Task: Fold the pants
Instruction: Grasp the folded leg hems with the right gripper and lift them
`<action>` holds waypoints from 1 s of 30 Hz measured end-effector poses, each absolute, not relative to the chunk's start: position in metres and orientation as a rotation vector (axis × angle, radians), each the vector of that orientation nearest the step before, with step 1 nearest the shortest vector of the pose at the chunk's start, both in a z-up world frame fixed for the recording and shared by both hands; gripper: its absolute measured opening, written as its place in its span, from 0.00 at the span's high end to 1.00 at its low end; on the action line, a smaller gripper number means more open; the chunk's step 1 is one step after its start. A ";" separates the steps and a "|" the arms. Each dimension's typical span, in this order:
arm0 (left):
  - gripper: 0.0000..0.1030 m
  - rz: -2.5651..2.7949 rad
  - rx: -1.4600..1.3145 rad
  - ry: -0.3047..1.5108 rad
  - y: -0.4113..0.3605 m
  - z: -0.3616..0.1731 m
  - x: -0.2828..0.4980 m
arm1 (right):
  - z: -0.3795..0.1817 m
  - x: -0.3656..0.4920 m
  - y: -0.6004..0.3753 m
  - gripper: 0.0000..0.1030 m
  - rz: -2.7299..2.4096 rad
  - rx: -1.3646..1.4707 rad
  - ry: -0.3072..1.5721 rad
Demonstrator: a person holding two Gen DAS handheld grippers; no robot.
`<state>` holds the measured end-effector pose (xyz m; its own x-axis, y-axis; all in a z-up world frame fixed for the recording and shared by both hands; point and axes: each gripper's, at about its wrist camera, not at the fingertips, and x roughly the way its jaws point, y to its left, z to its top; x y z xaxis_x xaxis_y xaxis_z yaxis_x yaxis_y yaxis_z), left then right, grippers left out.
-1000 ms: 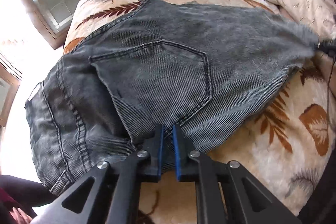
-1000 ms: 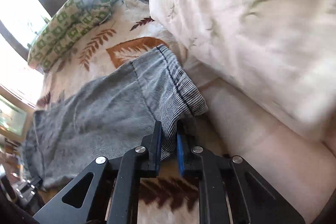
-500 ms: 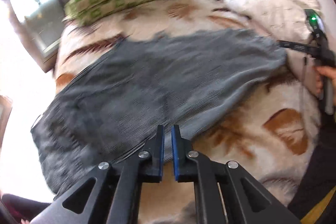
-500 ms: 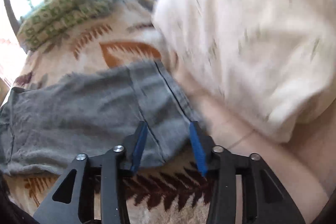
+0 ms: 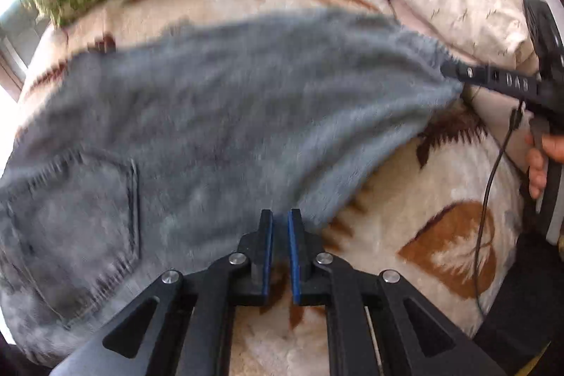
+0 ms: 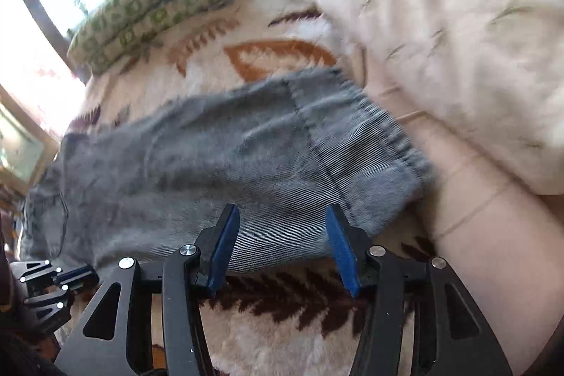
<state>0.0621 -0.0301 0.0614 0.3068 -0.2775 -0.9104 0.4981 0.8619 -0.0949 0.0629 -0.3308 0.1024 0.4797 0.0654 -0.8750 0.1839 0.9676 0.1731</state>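
Right wrist view: we saw pants point(image 6: 218, 164), grey denim, flat on bed blanket point(image 6: 282, 323), long axis waistband-to-hem, hem toward pillow point(image 6: 458, 34). We judged cloth soft, limp, fairly heavy; best grabbed at hem or waistband. Right tongs point(image 6: 282, 245) had just been opening, pads off the cloth. Left tongs point(image 5: 278, 252) closed, seemingly empty.

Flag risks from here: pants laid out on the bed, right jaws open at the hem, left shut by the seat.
1. The right gripper, whose jaws have just been opening, hovers over the pants hem without gripping; the leg could slump and wrinkle.
2. The left gripper is shut at the pants' edge; whether it holds cloth is unclear, so dragging could bunch the fabric.
3. The cable hanging below the right gripper could snag the fluffy blanket.
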 end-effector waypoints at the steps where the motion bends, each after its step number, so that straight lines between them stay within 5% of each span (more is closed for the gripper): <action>1: 0.90 -0.518 0.215 1.131 -0.034 0.067 0.065 | 0.104 0.059 -0.332 0.43 -0.089 0.270 1.070; 6: 0.81 -0.485 0.153 1.072 -0.062 0.080 0.090 | 0.088 0.042 -0.339 0.39 -0.108 0.432 1.120; 13: 0.81 -0.445 0.174 1.107 -0.090 0.041 0.105 | 0.068 0.039 -0.349 0.37 -0.123 0.604 1.155; 30: 0.81 -0.448 0.156 1.090 -0.090 0.041 0.102 | 0.065 0.035 -0.348 0.24 -0.209 0.728 1.030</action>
